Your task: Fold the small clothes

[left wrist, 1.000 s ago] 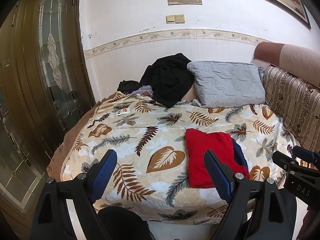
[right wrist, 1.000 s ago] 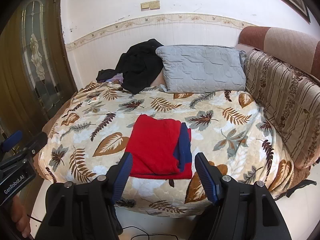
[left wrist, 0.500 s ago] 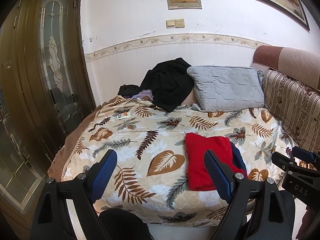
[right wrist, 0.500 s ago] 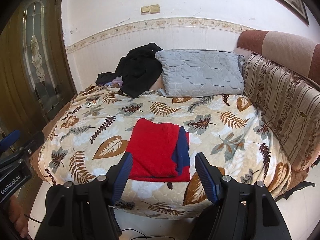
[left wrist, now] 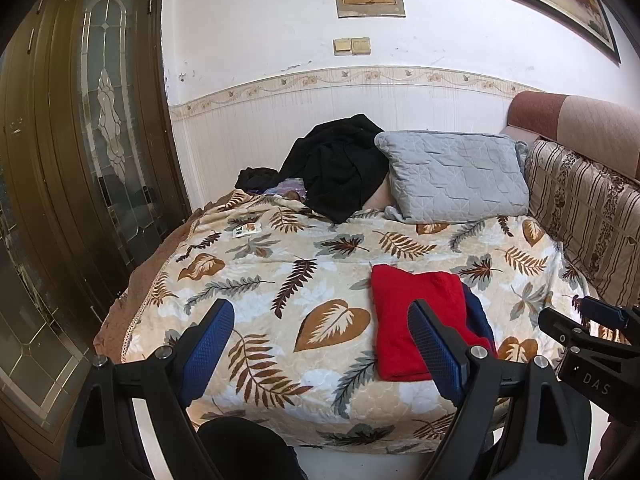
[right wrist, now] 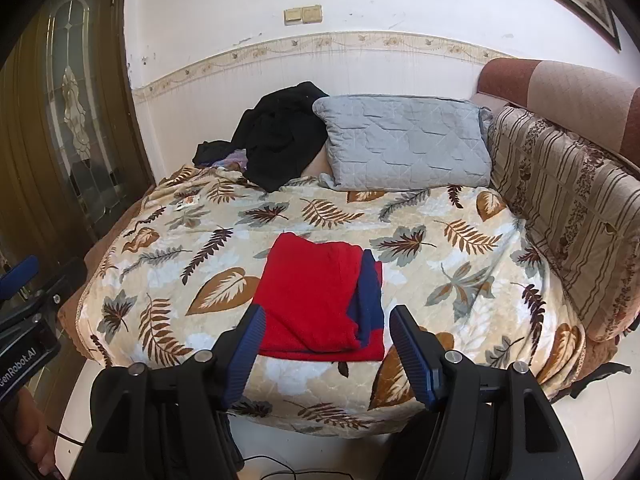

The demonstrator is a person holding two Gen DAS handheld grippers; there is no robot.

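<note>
One folded red garment [right wrist: 316,300], navy panel showing along its right side, lies flat near the front edge of the bed [right wrist: 460,280], which we judge a finished fold. Both claws hang off the bed, short of that edge: left claw [left wrist: 316,344] wide and empty, right claw [right wrist: 324,344] moderately open and empty. The cloth looks soft, knitted, rectangular; the bedspread is quilted with a leaf print.

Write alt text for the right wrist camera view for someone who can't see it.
A folded red and navy garment lies on a leaf-patterned quilted bedspread, framed by the open, empty right gripper. Behind it, a grey quilted pillow and crumpled black clothing rest against the wall.
</note>
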